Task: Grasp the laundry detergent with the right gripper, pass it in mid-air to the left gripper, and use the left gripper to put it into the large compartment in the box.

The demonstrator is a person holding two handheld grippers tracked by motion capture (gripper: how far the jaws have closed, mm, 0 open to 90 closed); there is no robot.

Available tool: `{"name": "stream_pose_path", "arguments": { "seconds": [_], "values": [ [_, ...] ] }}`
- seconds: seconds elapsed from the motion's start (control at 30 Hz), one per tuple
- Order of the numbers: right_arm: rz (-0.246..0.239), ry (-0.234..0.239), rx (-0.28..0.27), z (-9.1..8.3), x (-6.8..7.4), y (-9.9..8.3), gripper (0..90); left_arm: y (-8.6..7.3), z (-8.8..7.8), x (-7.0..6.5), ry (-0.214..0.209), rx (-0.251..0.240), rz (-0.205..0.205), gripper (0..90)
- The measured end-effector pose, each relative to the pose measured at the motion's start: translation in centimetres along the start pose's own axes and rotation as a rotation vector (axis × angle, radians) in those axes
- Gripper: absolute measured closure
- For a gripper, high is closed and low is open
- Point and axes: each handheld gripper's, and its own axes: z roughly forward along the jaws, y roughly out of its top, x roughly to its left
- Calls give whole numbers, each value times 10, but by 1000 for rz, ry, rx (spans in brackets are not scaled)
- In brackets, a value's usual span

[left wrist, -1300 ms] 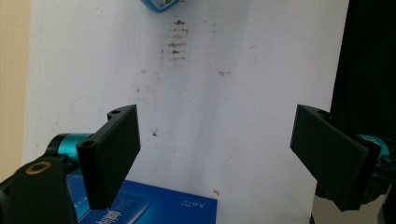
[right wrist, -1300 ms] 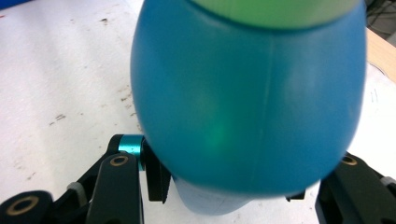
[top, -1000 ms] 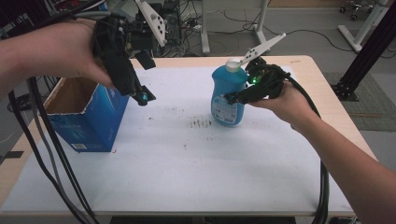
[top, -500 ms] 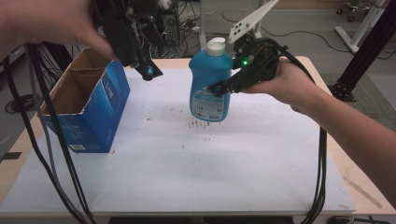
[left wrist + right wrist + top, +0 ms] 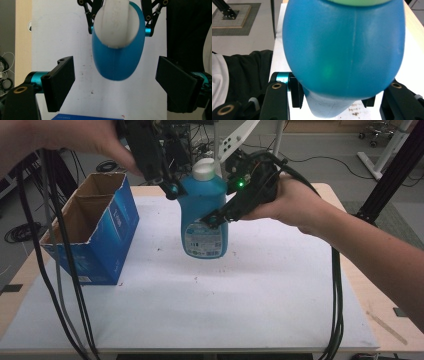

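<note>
At the left edge of the bench (image 5: 280, 315), a blue cardboard box (image 5: 102, 232) is standing with its top flaps open, the mouth facing up so that something tall can be dropped straight in; that looks like where the bottle is headed.

Just right of the box, the left claw (image 5: 167, 182) is hanging from above with its tips pointing down beside the bottle's shoulder. In the left gripper view this claw (image 5: 115, 85) is standing wide, its pads (image 5: 63, 80) well clear on either side of the bottle, so it is gripping nothing. It seems to be waiting close by, ready to steady the bottle or the box rather than to carry anything.

In the middle, the blue detergent bottle (image 5: 205, 215) with its white cap (image 5: 204, 169) is being held upright in the air, its base lifted clear of the white bench cover and near the box's right wall. Keeping it vertical is keeping the cap on top and the base pointing down for the drop.

To the right, the right claw (image 5: 217, 217) is reaching in level from the side and clamping the bottle across its body. In the right gripper view the blue body (image 5: 344, 50) is bulging between the jaws, which are pressing on its flanks.
</note>
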Motion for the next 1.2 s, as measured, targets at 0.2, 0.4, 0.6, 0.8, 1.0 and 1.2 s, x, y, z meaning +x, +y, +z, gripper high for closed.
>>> {"name": "stream_pose_path", "arguments": {
  "seconds": [0.2, 0.4, 0.6, 0.8, 1.0, 1.2],
  "values": [
    [-21, 14, 6, 5, 6, 8, 476, 6, 6, -2, -23, 7, -1, 161],
    [-8, 23, 7, 4, 8, 12, 476, 8, 11, -5, -25, 22, 7, 161],
    [-14, 22, 4, 3, 7, 12, 476, 10, 17, -6, -39, 34, -8, 164],
    [-7, 27, 7, 3, 7, 12, 476, 11, 18, -6, -47, 30, -16, 213],
    [-9, 27, 7, 2, 7, 11, 476, 13, 20, -6, -64, 40, -17, 252],
    [-14, 25, 9, 1, 6, 11, 476, 14, 22, -6, -69, 43, -20, 254]
  ]
}}
